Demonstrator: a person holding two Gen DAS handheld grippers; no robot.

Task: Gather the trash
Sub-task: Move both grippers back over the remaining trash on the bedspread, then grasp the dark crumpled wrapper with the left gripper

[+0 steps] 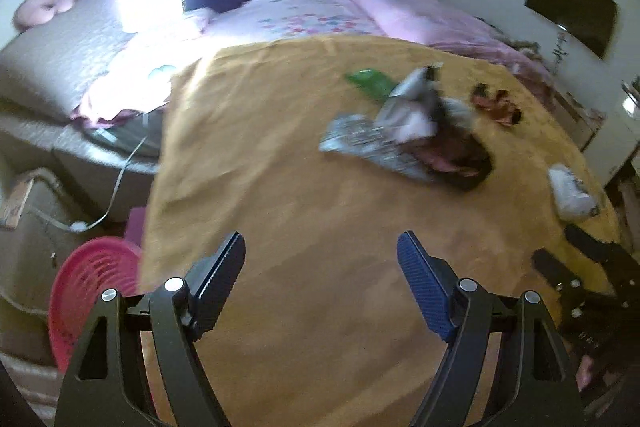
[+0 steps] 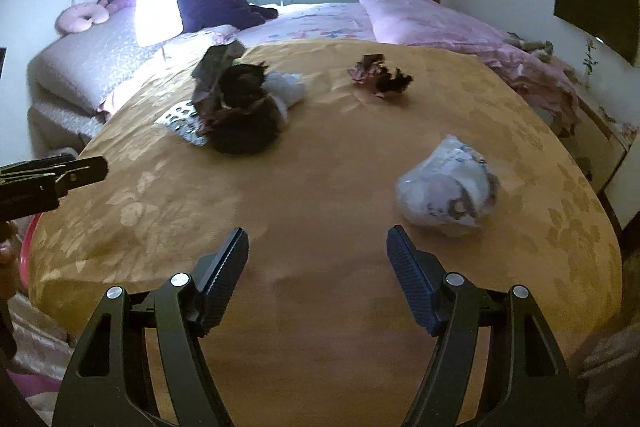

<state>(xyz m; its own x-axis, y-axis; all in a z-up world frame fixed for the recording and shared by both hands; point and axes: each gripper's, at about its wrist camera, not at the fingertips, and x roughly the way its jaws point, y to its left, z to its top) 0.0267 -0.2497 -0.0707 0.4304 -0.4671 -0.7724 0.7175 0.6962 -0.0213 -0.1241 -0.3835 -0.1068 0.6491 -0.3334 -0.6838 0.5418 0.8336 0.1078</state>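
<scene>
Trash lies on a table under an orange-yellow cloth (image 1: 280, 167). A pile of a green wrapper (image 1: 368, 79), grey foil wrappers (image 1: 404, 107) and a dark bag (image 1: 464, 165) sits mid-table; the pile (image 2: 240, 107) also shows in the right wrist view. A crumpled reddish wrapper (image 2: 380, 71) lies farther back. A white crumpled plastic bag (image 2: 448, 187) rests just ahead and right of my right gripper (image 2: 318, 233), which is open and empty. My left gripper (image 1: 321, 241) is open too, over bare cloth, well short of the pile.
A pink slotted basket (image 1: 92, 291) stands below the table's left edge. Behind the table is a bed with pink bedding (image 2: 420, 19), a lit lamp (image 2: 158, 15) and a wardrobe. A cable (image 1: 120, 183) trails on the floor at left. My right gripper (image 1: 560, 247) shows at the left view's right edge.
</scene>
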